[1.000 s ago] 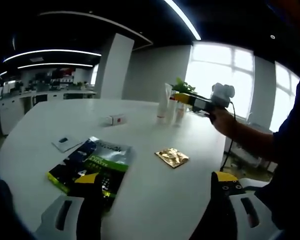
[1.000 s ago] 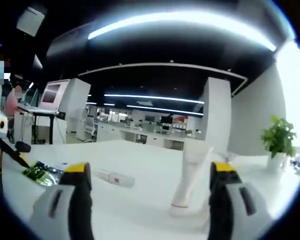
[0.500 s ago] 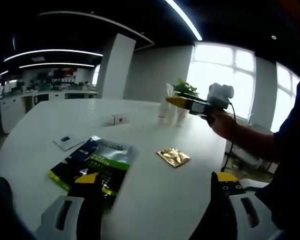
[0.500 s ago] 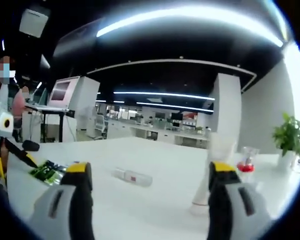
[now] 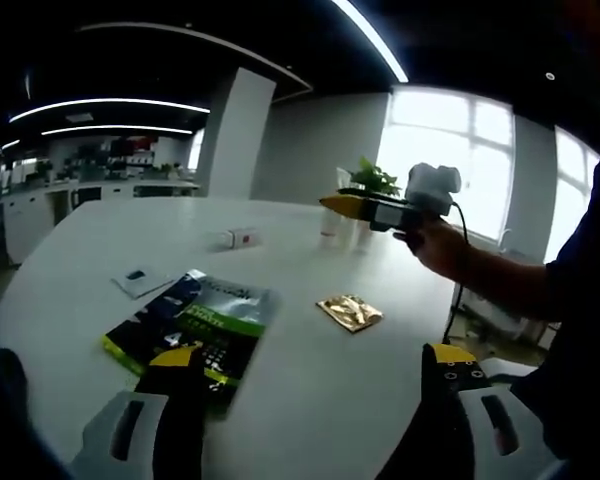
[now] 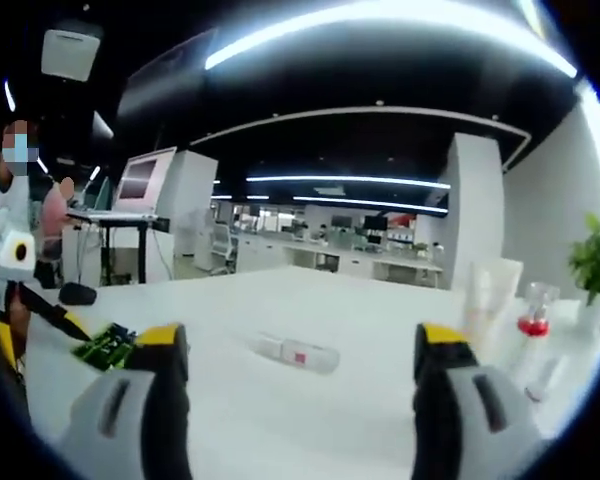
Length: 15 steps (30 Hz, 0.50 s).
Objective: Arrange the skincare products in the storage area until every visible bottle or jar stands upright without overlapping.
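No lettering can be read in either view. The green and black packet [image 5: 195, 325], lying on the white table [image 5: 300, 400] just ahead of the left gripper's [image 5: 310, 375] near jaw, carries pale lettering across its green band, too blurred to make out. The small bottle [image 6: 298, 353] lying on its side ahead of the right gripper [image 6: 300, 350], between its jaws, has a red patch on its label with no legible characters. The white tube [image 6: 488, 290] beyond the right jaw shows no readable print.
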Tool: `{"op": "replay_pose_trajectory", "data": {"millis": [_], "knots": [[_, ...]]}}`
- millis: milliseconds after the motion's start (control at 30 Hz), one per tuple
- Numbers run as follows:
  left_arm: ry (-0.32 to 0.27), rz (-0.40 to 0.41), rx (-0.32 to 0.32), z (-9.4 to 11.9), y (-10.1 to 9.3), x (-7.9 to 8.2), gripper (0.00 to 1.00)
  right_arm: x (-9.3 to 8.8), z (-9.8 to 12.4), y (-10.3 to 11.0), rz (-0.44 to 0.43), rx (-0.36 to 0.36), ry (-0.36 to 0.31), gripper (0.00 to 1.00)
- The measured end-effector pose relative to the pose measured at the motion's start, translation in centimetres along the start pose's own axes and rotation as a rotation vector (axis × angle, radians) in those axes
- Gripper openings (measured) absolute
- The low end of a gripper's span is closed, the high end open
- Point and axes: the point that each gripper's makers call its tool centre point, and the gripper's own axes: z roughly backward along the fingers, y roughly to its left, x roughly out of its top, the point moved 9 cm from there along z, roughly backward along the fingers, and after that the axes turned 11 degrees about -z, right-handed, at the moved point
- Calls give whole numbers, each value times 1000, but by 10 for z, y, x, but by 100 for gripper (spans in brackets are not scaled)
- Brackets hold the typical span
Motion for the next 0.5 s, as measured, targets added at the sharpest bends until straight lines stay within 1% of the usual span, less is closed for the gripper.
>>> {"op": "replay_pose_trajectory", "data": {"millis": [267,500], "knots": [[-1,2,6,0,0,0,92,-3,-8,4,11,29,29,94],[-3,1,15,2,2,0,92,-2,-18,7,17,47,43,93]]}}
